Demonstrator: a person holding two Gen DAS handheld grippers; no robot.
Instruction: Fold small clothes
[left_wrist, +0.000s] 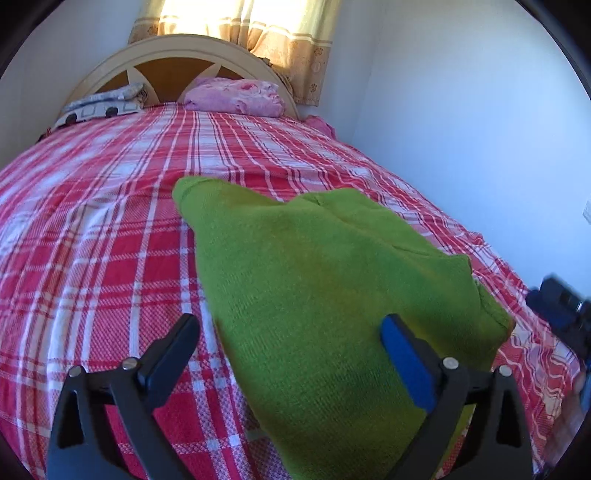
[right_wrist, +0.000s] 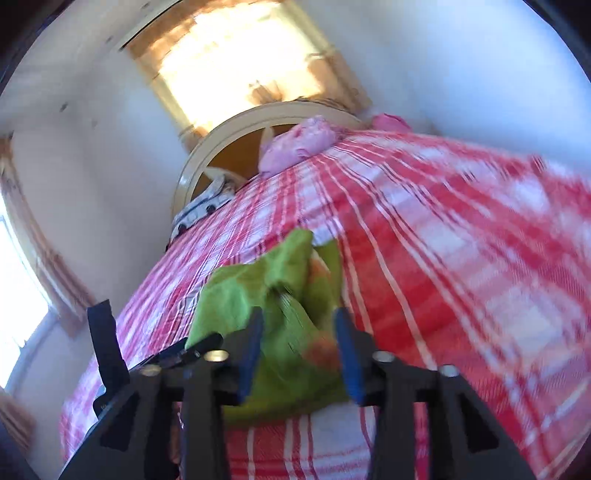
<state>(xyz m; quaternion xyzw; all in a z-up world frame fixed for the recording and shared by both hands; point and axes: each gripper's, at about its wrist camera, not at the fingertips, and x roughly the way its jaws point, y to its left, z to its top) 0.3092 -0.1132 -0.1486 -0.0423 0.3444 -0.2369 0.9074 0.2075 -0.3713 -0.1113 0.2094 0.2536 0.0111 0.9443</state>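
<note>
A small green knitted garment (left_wrist: 325, 280) lies folded on the red and white checked bedspread (left_wrist: 110, 221). My left gripper (left_wrist: 291, 328) is open over the garment's near left edge, one finger on the bedspread side and the blue-padded finger (left_wrist: 402, 354) over the cloth. In the right wrist view the garment (right_wrist: 280, 295) is bunched between the fingers of my right gripper (right_wrist: 299, 325), which stand apart with cloth between them. That view is blurred. The right gripper also shows in the left wrist view (left_wrist: 561, 306) at the far right edge.
A pink floral pillow (left_wrist: 236, 96) and a grey patterned pillow (left_wrist: 99, 107) lie against the cream headboard (left_wrist: 177, 51). A curtained window (left_wrist: 240, 22) is behind it. A white wall (left_wrist: 461, 129) runs along the bed's right side.
</note>
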